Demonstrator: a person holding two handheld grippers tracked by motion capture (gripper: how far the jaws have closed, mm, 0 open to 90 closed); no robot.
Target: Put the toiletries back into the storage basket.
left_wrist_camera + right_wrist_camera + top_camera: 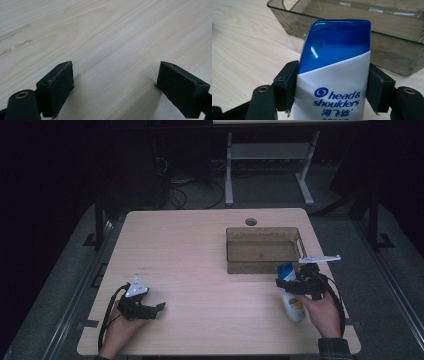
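Jaws: right gripper [332, 100] clamps shampoo bottle [334, 72], cap toward the tray [263, 251] just beyond, near the table's [200, 270] right edge; left gripper [115, 85] spread, empty.

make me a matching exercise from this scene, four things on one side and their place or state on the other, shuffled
Things
1. shampoo bottle
2. clear bin
3. left gripper
4. right gripper

Place or state
A. open, nothing between its jaws, low over the bare table
B. empty, at the far right of the table
C. white with a blue cap, gripped by its sides
D. shut on a bottle just short of the bin

Pairs: 1-C, 2-B, 3-A, 4-D
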